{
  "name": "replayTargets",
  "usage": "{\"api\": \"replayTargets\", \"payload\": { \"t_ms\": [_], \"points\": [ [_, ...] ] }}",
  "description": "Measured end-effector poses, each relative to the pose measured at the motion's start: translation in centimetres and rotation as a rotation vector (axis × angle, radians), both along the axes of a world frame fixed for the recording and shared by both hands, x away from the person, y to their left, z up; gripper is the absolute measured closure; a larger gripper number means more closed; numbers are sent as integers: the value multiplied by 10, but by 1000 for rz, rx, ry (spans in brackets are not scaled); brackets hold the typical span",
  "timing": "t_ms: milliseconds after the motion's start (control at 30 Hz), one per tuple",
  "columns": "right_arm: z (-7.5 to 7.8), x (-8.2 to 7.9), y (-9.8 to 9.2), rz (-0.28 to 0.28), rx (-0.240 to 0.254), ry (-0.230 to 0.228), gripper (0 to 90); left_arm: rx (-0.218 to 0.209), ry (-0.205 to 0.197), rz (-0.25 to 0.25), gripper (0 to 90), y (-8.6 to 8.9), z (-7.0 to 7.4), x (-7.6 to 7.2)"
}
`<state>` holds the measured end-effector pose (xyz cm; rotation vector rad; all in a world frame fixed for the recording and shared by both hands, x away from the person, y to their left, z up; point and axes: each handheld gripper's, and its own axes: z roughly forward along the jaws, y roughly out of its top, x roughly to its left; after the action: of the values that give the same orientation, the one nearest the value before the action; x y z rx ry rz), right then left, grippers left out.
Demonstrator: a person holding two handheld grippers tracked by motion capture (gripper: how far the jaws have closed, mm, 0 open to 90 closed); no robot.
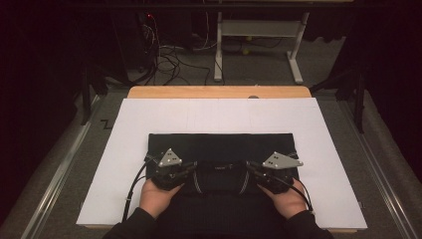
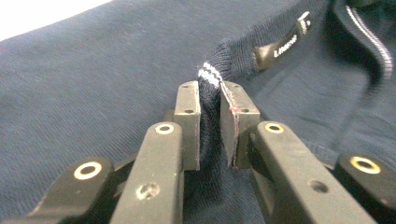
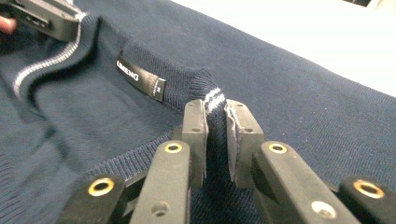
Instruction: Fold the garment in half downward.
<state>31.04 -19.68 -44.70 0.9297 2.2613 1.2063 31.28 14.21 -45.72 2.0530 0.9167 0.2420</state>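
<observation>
A dark navy knit sweater point(image 1: 221, 144) lies flat on a white board point(image 1: 149, 119), its neck opening toward the person. The ribbed collar point(image 2: 233, 51) has thin white stripes and a black label point(image 2: 282, 46). My left gripper point(image 1: 191, 169) is at the collar's left side; in the left gripper view its jaws point(image 2: 210, 98) are shut on a pinched fold of the collar edge. My right gripper point(image 1: 251, 169) is at the collar's right side, and the right gripper view shows it point(image 3: 215, 116) shut on the striped collar edge point(image 3: 212, 98), with the label point(image 3: 140, 77) beside it.
The white board rests on a wooden table point(image 1: 219, 92) and reaches past the sweater on the left, right and far sides. Beyond the table's far edge, cables point(image 1: 169, 62) lie on the floor by the legs of a desk point(image 1: 259, 30).
</observation>
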Motion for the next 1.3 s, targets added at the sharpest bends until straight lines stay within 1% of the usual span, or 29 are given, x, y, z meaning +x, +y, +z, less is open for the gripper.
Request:
{"api": "replayTargets", "payload": {
  "t_ms": [67, 133, 233, 467, 500, 600, 767, 867, 967, 1200, 1300],
  "points": [
    [0, -7, -3, 11, -2, -22, 798, -13, -4, -15, 744, 4, 2, -6],
    [0, -15, -4, 20, -5, -26, 798, -29, -17, -28, 745, 7, 4, -14],
    [-1, -26, -7, 41, 0, -34, 796, -36, -33, -43, 745, 9, 6, -23],
    [4, -51, -12, 77, 22, -70, 794, -55, -35, -80, 744, 13, 9, -42],
    [4, -55, -12, 81, 25, -69, 793, -55, -38, -83, 744, 14, 9, -44],
    [4, -64, -15, 98, 30, -70, 793, -74, -40, -87, 743, 17, 11, -52],
    [5, -75, -19, 103, 35, -73, 793, -75, -46, -86, 744, 21, 12, -63],
    [5, -81, -21, 112, 40, -75, 793, -79, -46, -94, 746, 23, 12, -70],
    [6, -87, -22, 116, 41, -80, 793, -69, -56, -107, 758, 23, 12, -78],
    [4, -100, -26, 129, 36, -66, 796, -44, -39, -142, 765, 20, 8, -92],
    [2, -105, -28, 134, 27, -54, 799, -22, -33, -153, 768, 17, 5, -98]
  ]
}}
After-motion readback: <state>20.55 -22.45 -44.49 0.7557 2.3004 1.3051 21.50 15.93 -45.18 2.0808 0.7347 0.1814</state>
